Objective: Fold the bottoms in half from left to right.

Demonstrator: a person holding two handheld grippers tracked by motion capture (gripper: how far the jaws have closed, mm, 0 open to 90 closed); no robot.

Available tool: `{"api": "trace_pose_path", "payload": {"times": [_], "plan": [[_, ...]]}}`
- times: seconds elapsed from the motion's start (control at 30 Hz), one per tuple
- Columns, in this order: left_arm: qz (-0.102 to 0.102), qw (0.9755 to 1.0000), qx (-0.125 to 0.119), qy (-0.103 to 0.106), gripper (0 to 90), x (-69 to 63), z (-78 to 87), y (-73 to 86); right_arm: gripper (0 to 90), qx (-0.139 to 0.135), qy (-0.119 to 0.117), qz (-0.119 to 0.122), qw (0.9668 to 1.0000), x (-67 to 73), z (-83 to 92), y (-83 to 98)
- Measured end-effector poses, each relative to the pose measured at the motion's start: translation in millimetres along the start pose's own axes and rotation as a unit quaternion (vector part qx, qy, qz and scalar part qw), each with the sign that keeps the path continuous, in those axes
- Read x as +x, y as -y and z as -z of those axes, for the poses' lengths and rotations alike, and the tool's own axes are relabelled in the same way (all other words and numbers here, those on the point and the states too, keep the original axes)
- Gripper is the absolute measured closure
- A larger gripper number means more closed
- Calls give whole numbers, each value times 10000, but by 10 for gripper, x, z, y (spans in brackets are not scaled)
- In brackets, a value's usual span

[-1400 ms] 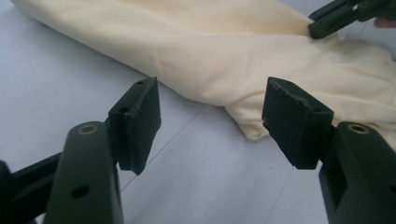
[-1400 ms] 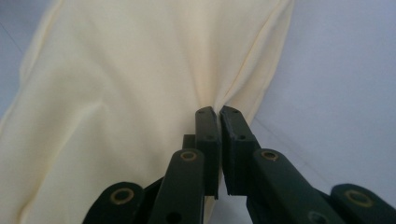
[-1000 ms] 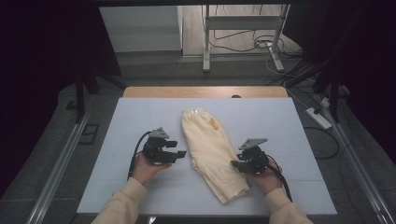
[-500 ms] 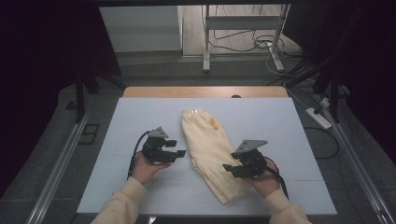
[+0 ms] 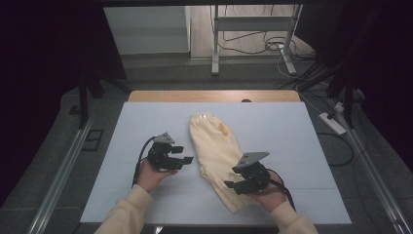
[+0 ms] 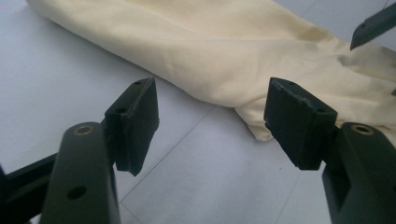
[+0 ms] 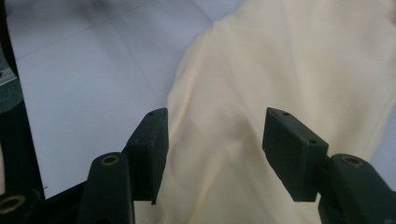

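A pale yellow cloth (image 5: 214, 146), folded into a long strip, lies slantwise on the white table top (image 5: 292, 126). My left gripper (image 5: 185, 154) rests just left of the cloth, pointing at its edge. In the left gripper view its jaws (image 6: 210, 107) stand open with bare table between them and the cloth (image 6: 224, 51) beyond. My right gripper (image 5: 232, 178) hovers over the cloth's near end. Its jaws (image 7: 215, 135) have just been opening; they stand open, and the cloth (image 7: 280, 60) lies below them with the pads off it.
The white top sits on a wooden table whose far edge (image 5: 214, 96) shows. A power strip (image 5: 333, 124) and cables lie on the floor at the right. A metal stand (image 5: 253, 39) is behind the table. Rails run along both sides.
My right gripper has shifted left and nearer along the cloth's near end, and its jaws have spread. The left gripper and the cloth have stayed put.
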State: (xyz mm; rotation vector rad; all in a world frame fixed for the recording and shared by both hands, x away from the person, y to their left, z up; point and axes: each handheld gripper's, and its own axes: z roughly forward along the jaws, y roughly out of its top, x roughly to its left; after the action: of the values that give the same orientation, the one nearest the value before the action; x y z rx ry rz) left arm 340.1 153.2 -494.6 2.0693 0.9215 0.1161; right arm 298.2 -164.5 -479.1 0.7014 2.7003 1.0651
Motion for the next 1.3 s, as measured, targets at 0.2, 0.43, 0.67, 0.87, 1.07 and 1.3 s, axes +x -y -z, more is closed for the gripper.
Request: {"api": "trace_pose_path", "payload": {"times": [0.2,0.43,0.67,0.87,1.07,1.3], "plan": [[11,10000,-39,4,338,5,11,2,392,139,-93,109,9998,111,-71,-12],[11,10000,-38,-2,336,12,19,2,363,369,-161,228,9989,229,-196,-9],[19,10000,-32,-8,331,16,14,4,340,722,-120,311,9968,270,-315,36],[29,10000,-29,-12,330,21,18,7,334,905,-112,346,9952,278,-364,58],[-3,10000,-14,-13,324,2,13,0,386,1021,-9,416,9939,286,-387,41],[-14,10000,0,-18,323,-4,14,-1,611,1174,161,218,9927,267,-375,-12]]}}
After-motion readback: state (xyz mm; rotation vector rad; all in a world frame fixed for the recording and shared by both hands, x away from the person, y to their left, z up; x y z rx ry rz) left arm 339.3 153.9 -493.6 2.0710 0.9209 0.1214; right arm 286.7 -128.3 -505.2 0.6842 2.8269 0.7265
